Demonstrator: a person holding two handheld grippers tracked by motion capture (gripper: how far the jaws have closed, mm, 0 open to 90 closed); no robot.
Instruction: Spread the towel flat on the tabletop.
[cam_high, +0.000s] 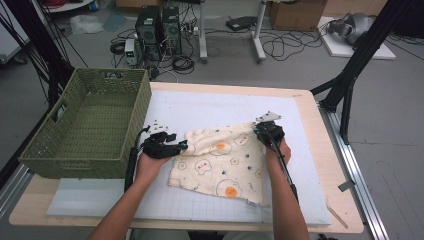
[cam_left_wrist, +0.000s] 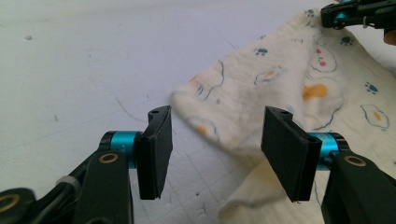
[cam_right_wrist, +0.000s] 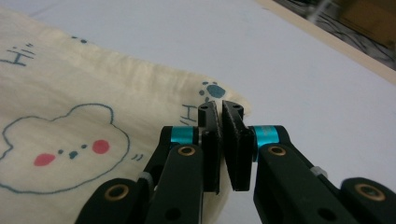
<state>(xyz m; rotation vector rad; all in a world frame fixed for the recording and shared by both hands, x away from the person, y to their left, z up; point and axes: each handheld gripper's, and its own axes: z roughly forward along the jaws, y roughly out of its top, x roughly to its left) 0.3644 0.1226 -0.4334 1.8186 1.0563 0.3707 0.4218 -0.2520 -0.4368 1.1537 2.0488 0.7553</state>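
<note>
A cream cloth (cam_high: 220, 160) printed with bears and fried eggs lies rumpled on the white mat (cam_high: 200, 105). My left gripper (cam_high: 182, 146) is at the cloth's left corner. In the left gripper view its jaws (cam_left_wrist: 217, 126) stand wide apart, with the folded cloth corner (cam_left_wrist: 224, 121) lying between them, untouched by the pads. My right gripper (cam_high: 260, 129) is at the cloth's far right corner. Seen in the right gripper view, its jaws (cam_right_wrist: 221, 107) are pinched together on the cloth's edge (cam_right_wrist: 70, 107). That right gripper (cam_left_wrist: 345, 14) appears at the top right of the left gripper view.
A green woven basket (cam_high: 135, 125) stands on the table's left side, close to my left hand. The wooden table edge (cam_high: 320, 150) runs along the right of the mat. Computers, cables and black frame legs are on the floor beyond the table.
</note>
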